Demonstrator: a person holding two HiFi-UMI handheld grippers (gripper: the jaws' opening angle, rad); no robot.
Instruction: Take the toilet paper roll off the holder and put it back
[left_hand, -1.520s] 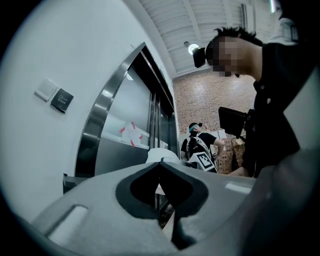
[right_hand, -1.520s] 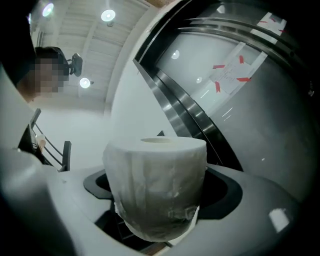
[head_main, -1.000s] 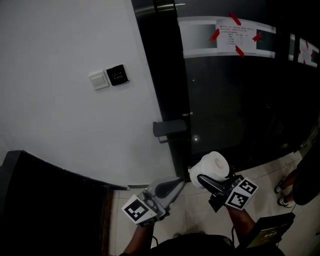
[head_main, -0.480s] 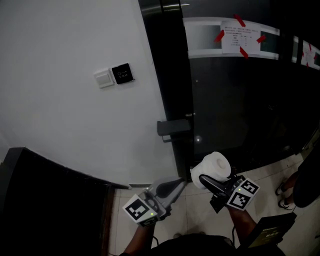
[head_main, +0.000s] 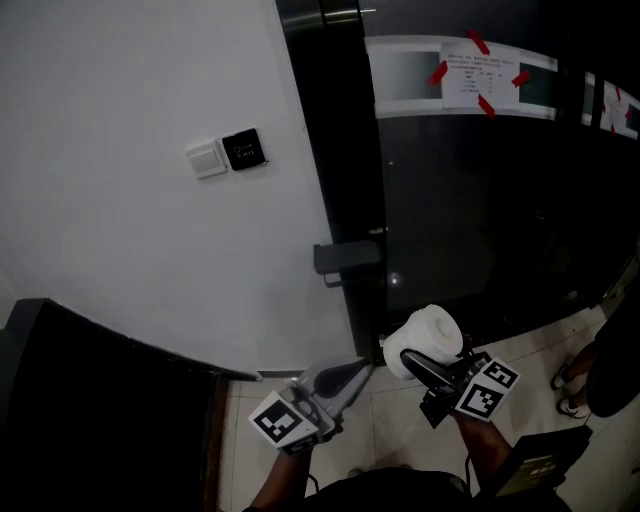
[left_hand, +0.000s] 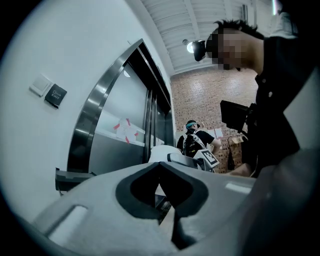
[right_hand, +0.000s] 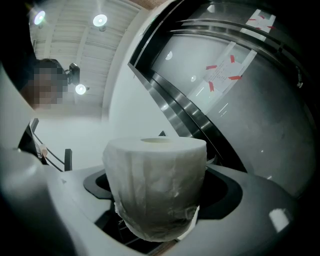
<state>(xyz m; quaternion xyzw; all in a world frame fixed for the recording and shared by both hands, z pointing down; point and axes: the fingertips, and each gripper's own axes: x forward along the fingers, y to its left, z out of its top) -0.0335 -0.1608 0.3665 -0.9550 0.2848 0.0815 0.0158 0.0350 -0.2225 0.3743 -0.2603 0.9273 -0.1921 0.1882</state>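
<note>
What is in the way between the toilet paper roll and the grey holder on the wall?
Nothing I can see. The right tool grips the roll below and right of the holder, with only open space between them. The left tool is shut and sits lower, off to the side.

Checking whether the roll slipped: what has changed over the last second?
Nothing visibly moved or changed hands. The right gripper stays clamped on the toilet paper roll near the dark door. The left gripper stays shut and empty beside it. Only the head view shifted slightly.
</note>
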